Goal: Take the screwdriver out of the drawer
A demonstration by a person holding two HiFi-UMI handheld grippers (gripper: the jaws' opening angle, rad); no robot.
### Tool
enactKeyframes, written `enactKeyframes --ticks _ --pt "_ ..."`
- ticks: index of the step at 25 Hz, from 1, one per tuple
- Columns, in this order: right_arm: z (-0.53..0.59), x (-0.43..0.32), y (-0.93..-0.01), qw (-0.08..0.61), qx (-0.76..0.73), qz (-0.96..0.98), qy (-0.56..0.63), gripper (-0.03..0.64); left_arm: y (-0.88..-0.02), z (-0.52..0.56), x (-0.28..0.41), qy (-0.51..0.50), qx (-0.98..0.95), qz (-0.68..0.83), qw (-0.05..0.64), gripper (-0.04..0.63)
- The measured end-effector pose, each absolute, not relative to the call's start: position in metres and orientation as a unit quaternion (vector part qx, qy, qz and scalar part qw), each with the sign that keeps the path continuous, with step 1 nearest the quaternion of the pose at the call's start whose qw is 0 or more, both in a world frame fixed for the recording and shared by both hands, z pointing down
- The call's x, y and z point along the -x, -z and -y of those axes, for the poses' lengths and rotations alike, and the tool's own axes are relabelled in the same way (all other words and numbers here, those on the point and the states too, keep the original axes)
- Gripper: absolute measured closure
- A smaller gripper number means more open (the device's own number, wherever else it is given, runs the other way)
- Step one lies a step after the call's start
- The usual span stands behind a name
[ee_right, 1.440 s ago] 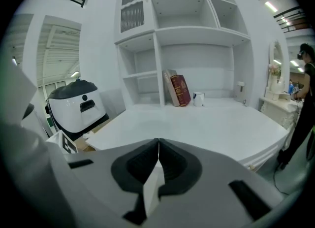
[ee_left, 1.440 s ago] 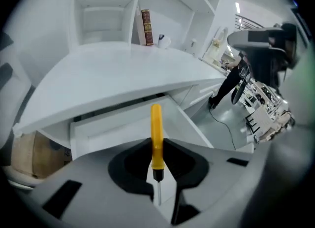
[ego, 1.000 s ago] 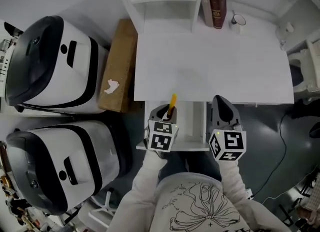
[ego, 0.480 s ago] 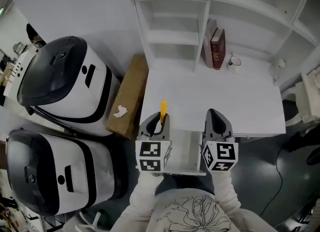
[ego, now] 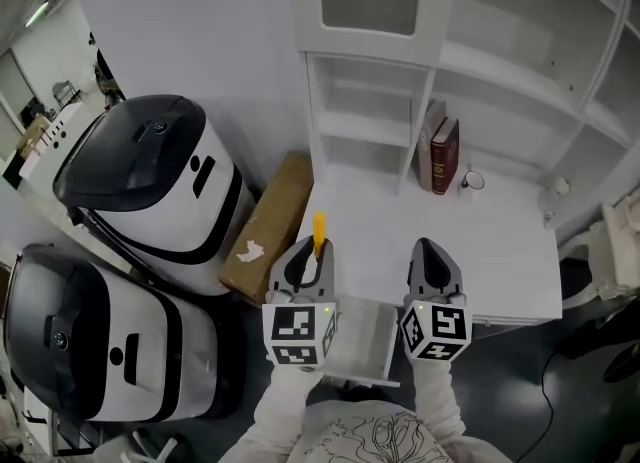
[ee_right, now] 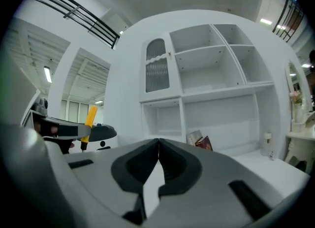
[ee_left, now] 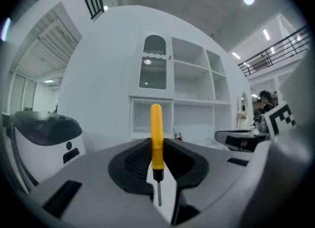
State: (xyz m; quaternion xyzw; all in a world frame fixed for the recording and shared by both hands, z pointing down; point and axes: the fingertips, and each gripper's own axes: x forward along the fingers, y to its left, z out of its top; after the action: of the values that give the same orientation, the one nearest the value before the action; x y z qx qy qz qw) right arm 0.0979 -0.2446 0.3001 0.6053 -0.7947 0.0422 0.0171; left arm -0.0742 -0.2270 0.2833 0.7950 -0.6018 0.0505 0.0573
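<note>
My left gripper (ego: 308, 263) is shut on the yellow-handled screwdriver (ee_left: 156, 138), which stands upright between the jaws with its metal tip pointing down. In the head view the yellow handle (ego: 319, 230) sticks out above the jaws over the front of the white desk (ego: 480, 251). The open drawer (ego: 362, 339) lies below and between the two grippers. My right gripper (ego: 430, 254) is held level beside the left one; its jaws (ee_right: 158, 148) meet at the tips with nothing between them. From the right gripper view the screwdriver (ee_right: 89, 123) shows at the left.
White shelving (ego: 370, 121) rises behind the desk, with two books (ego: 440, 156) and a small cup (ego: 470, 182). A cardboard box (ego: 268, 226) leans left of the desk. Two large white-and-black machines (ego: 150, 186) stand at the left.
Both grippers have risen from the drawer to above the desk's front edge, the left one carrying the screwdriver up. The head view has tilted up, showing more of the shelving.
</note>
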Motion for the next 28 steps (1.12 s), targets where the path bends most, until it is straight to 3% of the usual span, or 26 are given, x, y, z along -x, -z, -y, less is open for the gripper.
enactKeyframes --ticks 28 --pt "0.232 -0.081 -0.292 0.022 -0.593 0.804 -0.030 0.614 -0.286 0.208 0.084 -0.042 -0.785 0.615 0.065 0.528"
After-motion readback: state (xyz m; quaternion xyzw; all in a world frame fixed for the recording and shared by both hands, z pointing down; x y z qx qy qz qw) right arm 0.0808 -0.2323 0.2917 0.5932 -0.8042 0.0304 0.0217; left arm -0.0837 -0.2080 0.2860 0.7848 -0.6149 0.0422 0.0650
